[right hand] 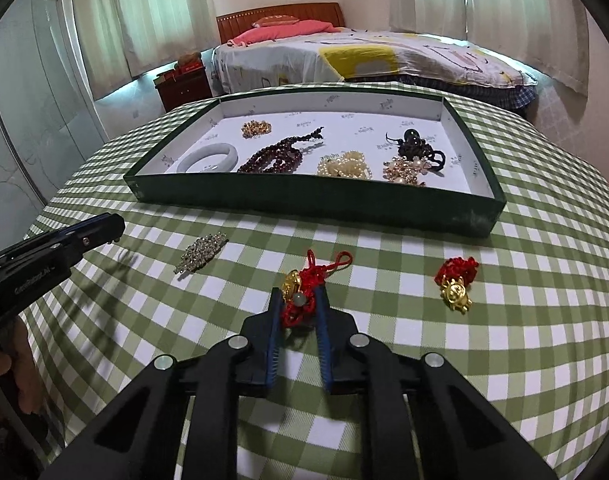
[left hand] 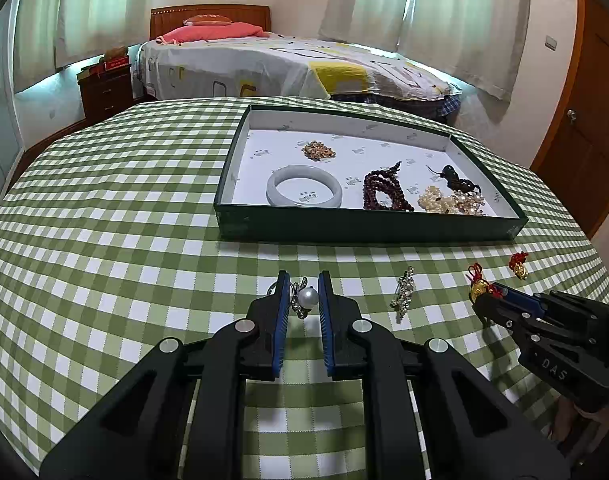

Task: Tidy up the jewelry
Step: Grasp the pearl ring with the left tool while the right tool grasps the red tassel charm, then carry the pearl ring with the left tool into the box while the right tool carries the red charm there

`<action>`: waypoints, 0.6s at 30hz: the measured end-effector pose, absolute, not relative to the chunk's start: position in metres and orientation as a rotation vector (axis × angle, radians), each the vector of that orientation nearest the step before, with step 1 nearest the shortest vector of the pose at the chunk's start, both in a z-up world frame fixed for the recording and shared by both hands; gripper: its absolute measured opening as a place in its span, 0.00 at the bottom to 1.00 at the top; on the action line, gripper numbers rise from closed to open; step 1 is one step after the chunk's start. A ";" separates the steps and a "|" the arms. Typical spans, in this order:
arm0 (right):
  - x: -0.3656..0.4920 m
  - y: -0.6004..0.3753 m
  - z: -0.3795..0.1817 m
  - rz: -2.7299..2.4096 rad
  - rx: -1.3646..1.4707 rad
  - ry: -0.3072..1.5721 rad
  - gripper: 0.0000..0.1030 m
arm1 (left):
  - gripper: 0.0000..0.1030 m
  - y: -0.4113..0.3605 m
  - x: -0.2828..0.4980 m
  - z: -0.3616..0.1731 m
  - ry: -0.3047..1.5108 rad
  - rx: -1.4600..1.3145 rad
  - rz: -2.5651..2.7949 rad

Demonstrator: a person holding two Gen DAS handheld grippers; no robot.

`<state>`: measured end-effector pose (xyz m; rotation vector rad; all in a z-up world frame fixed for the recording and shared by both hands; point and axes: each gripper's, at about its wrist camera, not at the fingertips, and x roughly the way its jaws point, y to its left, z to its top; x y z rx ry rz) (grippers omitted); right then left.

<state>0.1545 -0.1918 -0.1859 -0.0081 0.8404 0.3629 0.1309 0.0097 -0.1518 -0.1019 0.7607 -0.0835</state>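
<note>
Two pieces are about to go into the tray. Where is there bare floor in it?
The tray is free along its far wall and in the left corner beyond the white bangle. Its near right is crowded: dark beads, pearls, black cord piece.

pearl brooch (left hand: 304,298) half behind pad – tray (right hand: 304,200) print illegible (too small)

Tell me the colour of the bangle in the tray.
The bangle is pale whitish-grey, seen best in the left wrist view.
</note>
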 end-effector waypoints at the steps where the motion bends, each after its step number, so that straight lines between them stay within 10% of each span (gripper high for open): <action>1: 0.153 -0.193 -0.185 0.363 -0.007 0.835 0.16 | 0.14 0.009 0.131 -0.152 0.760 -0.102 -0.084; 18: 0.144 -0.205 -0.139 0.361 0.015 0.711 0.16 | 0.14 -0.004 0.130 -0.113 0.685 -0.108 -0.133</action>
